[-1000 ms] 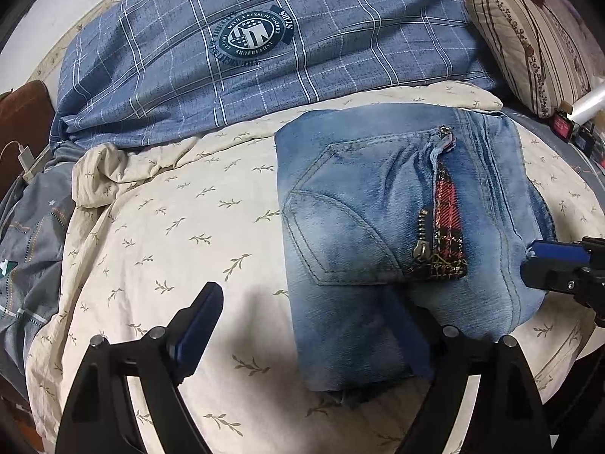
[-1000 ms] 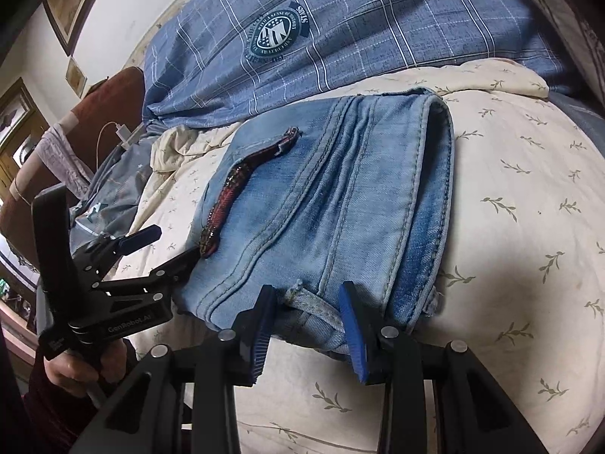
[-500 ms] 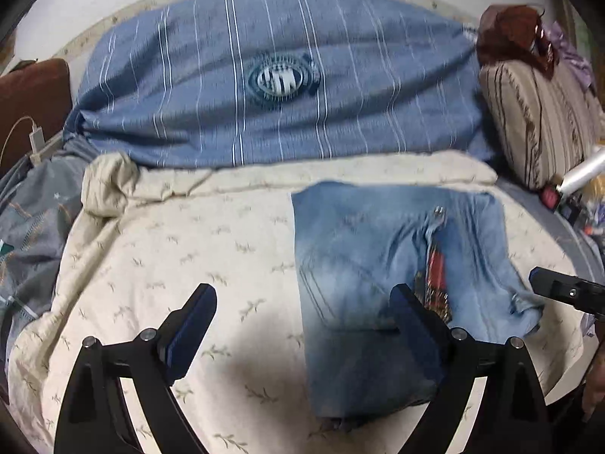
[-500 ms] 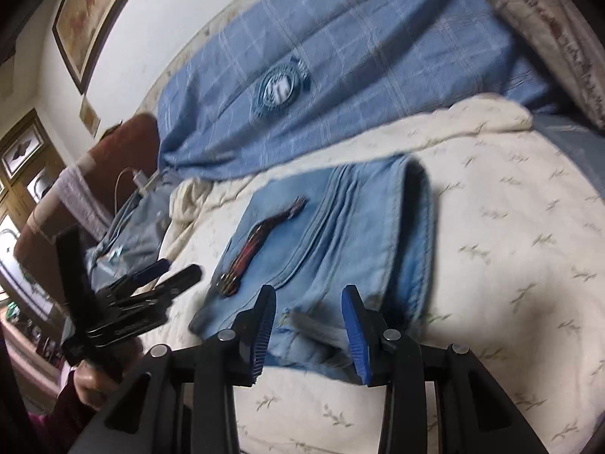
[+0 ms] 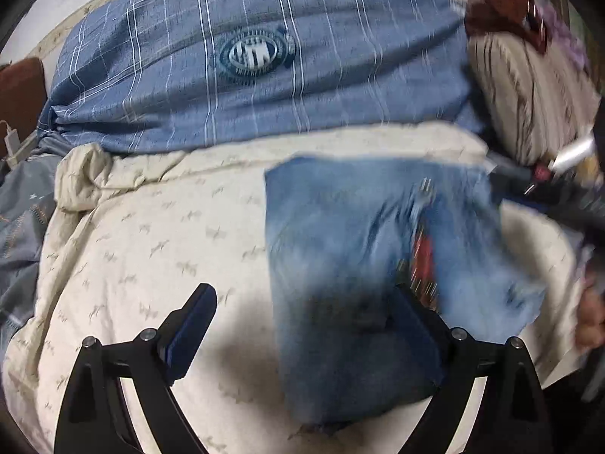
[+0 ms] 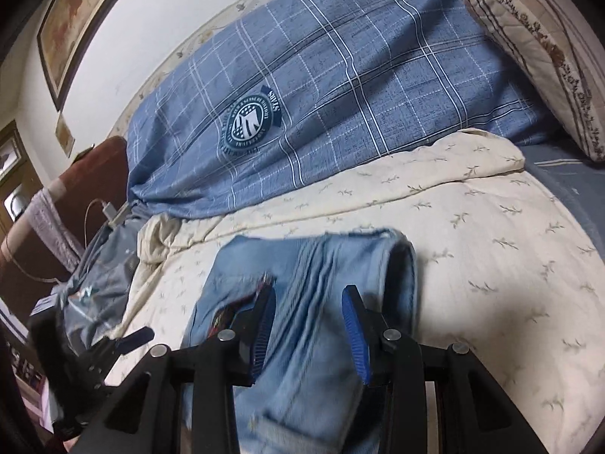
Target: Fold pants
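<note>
The folded pants (image 5: 359, 249) lie on the quilt (image 5: 159, 234) that covers the bed, toward its right side in the left wrist view. Behind the quilt a big pillow (image 6: 340, 87) lies across the bed's head, with a cushion (image 6: 540, 45) to its right. Left of the quilt lies crumpled bedding (image 6: 102, 265) (a charger (image 6: 111, 212) behind it).

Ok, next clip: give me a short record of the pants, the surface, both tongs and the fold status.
pants: blue jeans, red plaid zip trim showing
fold status: already a compact rectangle
surface: cream leaf-print bedsheet
behind: blue plaid bedding
left tongs: wide open, gripping nothing
right tongs: partly apart over the jeans, grip unclear
image: left wrist view blurred
</note>
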Action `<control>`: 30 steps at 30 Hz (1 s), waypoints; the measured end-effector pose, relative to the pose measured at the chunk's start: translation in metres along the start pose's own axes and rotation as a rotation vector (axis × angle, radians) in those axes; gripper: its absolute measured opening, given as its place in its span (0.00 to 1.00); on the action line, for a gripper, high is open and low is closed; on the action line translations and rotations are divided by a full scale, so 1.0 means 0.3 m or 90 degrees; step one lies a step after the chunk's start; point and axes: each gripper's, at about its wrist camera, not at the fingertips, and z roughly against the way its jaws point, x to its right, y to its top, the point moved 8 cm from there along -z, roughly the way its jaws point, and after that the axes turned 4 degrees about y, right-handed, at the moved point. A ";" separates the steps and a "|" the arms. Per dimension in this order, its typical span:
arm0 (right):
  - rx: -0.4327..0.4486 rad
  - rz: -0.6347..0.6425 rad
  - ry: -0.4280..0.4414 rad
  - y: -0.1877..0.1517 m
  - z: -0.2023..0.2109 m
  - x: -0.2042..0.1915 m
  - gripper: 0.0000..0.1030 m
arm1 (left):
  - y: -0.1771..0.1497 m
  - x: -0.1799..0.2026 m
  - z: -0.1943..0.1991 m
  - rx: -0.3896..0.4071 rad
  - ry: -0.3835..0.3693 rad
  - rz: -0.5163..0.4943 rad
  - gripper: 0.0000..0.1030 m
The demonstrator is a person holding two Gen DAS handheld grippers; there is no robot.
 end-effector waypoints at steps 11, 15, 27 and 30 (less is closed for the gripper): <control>-0.066 -0.023 -0.018 0.020 -0.173 0.073 0.40 | 0.180 -0.006 -0.260 -0.098 0.066 -0.018 0.90; -0.096 -0.030 -0.021 -0.010 -0.203 0.096 0.40 | 0.152 -0.006 -0.301 -0.109 0.042 -0.018 0.92; -0.071 -0.020 0.014 -0.039 -0.082 0.019 0.44 | 0.105 -0.062 -0.099 -0.059 0.000 0.045 0.93; -0.071 0.034 0.024 -0.092 -0.015 -0.056 0.44 | 0.058 -0.057 -0.031 -0.044 -0.001 0.046 0.93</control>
